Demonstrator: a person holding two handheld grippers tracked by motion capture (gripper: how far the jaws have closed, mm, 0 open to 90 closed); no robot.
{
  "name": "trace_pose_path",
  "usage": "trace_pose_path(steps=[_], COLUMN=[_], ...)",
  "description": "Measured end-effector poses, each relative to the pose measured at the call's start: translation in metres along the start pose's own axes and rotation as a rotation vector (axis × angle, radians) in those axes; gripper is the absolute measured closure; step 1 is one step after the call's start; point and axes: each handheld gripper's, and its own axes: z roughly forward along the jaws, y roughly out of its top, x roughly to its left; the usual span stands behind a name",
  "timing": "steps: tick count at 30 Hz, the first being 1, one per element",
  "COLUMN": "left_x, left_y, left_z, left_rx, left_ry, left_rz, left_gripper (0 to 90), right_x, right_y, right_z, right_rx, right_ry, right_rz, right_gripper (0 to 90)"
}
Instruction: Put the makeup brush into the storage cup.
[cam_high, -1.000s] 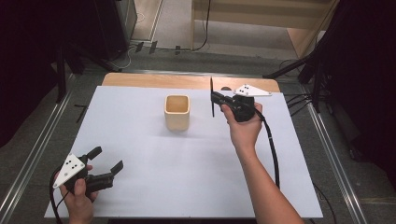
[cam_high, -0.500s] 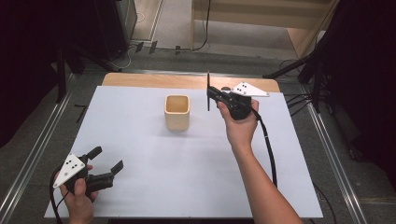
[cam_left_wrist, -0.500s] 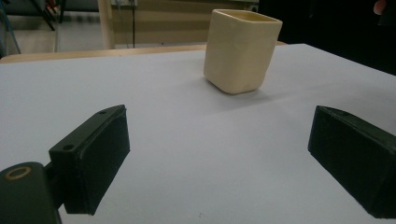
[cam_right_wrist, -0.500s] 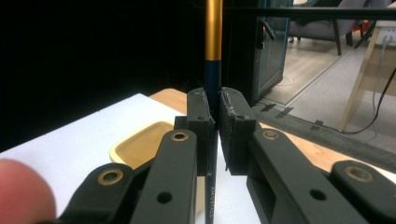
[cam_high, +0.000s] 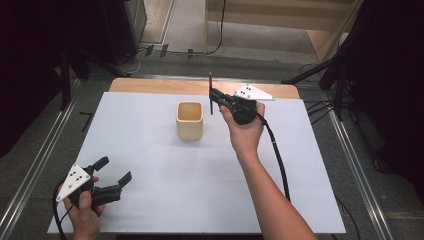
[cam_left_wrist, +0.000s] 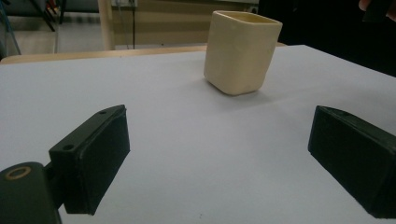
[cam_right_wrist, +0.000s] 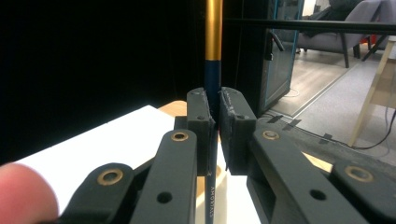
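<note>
An overhead camera looked down on the table; a low left camera shared its cup.

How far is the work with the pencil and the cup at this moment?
Done: the right gripper is shut on the pencil and holds it upright above the table. In hand: the pencil is beside the cup, not over its mouth. Left: probably to bring it over the cup and drop it in. The left gripper is open near the table's front edge.
</note>
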Motion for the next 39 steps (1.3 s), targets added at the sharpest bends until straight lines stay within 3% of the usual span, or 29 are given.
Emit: trace_pose_path(steps=[19,39], left_x=[0.0,0.0], left_y=[0.0,0.0], left_z=[0.0,0.0], left_rx=[-0.005,-0.002], left_ry=[-0.003,-0.006], left_rz=[-0.004,-0.001], left_gripper=[6.1,6.1], right_x=[0.02,0.02], right_y=[0.001,-0.026], right_z=[0.028,0.037], right_rx=[-0.028,0.019], right_ry=[0.055,0.048], right_rz=[0.014,0.033], right_gripper=[84.5,84.4])
